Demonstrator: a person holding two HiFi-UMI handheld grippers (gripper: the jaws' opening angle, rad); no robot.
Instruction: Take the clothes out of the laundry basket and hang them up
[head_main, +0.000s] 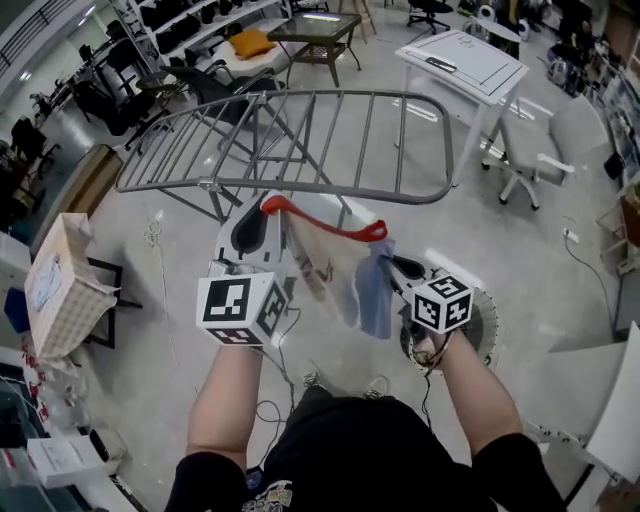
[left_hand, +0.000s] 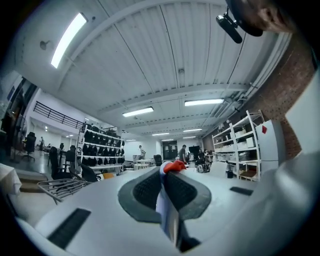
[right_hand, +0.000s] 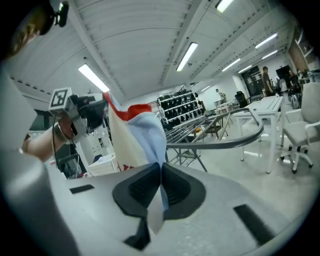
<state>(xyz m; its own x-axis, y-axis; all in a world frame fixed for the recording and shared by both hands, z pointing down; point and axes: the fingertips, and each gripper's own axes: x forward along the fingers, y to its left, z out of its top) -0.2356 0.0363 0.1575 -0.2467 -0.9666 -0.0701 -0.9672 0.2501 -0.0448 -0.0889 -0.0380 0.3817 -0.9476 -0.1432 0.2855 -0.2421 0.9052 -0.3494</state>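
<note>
The left hand-held gripper (head_main: 264, 208) has its jaws pressed together on the red-trimmed edge of a garment (head_main: 325, 262). In the left gripper view a strip of the pale cloth (left_hand: 168, 214) runs down between the dark pads (left_hand: 145, 192), with the red trim showing just past their tips. The right hand-held gripper (head_main: 396, 266) is likewise clamped on the garment, on its light blue part; the right gripper view shows that blue cloth (right_hand: 150, 134) pinched between the closed pads (right_hand: 176, 188).

The garment hangs in the air between the two, clear of the floor (head_main: 520, 260). Its red edge is its long axis, running across from left to right and dipping a little toward the right gripper, while the cream body and the blue part droop below. The grey drying rack (head_main: 300, 140) stands just beyond it, its rails lying flat. A pale woven basket (head_main: 62, 295) sits well off at the left.
</note>
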